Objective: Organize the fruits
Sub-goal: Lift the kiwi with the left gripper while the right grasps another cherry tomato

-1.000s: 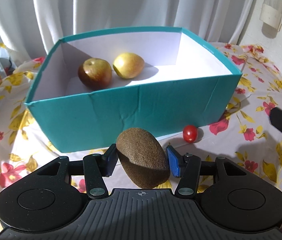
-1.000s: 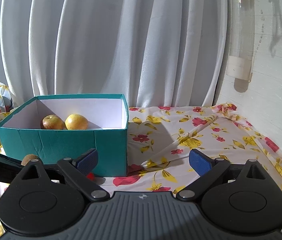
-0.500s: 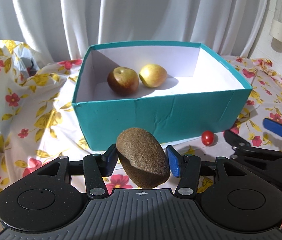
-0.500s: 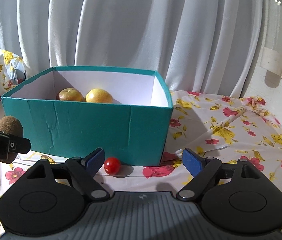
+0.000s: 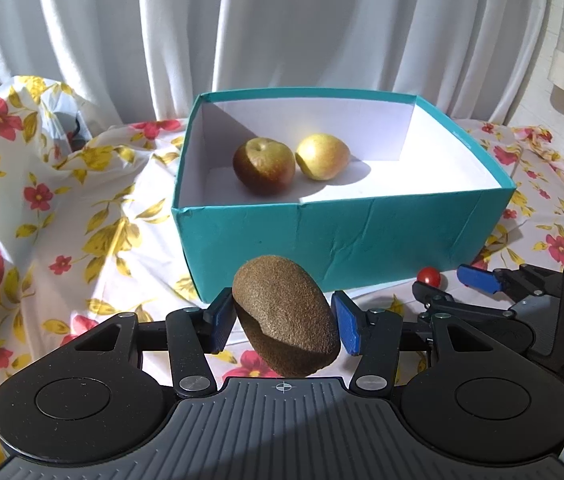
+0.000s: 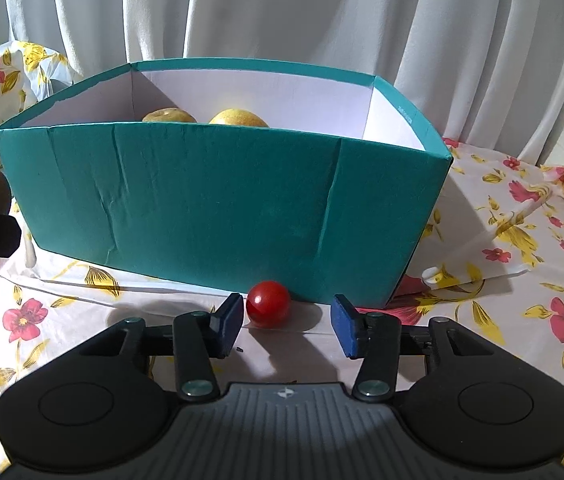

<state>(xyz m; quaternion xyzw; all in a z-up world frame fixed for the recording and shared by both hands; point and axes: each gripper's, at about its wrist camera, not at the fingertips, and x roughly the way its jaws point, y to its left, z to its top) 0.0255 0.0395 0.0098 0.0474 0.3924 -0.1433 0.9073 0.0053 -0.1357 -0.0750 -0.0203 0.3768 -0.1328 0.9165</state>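
Left gripper (image 5: 284, 322) clamped on the kiwi (image 5: 285, 314), held tilted above the flowered cloth (image 5: 41, 216), just short of the box (image 5: 346, 236) and below its rim. Best to lift well over the near wall first, then carry forward and lower onto the bare white floor toward the right half, away from the red apple (image 5: 264, 165) and the yellow apple (image 5: 322, 156) sitting side by side in the back left corner. Release low, since a kiwi dropped from height could likely roll into the apples.

Further right, right gripper (image 6: 286, 326) standing apart, low over the cloth, with the cherry tomato (image 6: 268, 303) just ahead of the gap and nearer the left pad (image 6: 229, 322). Worth nudging forward and centring before closing gently; small, round and smooth, so likely to squirt out or burst under a hard pinch.

In the way: the near wall of the box close behind the tomato, leaving little room ahead for the pads; the two grippers close beside each other, so a risk of bumping during the lift. White curtain (image 5: 282, 24) behind, folds of cloth bunched up toward the left edge.
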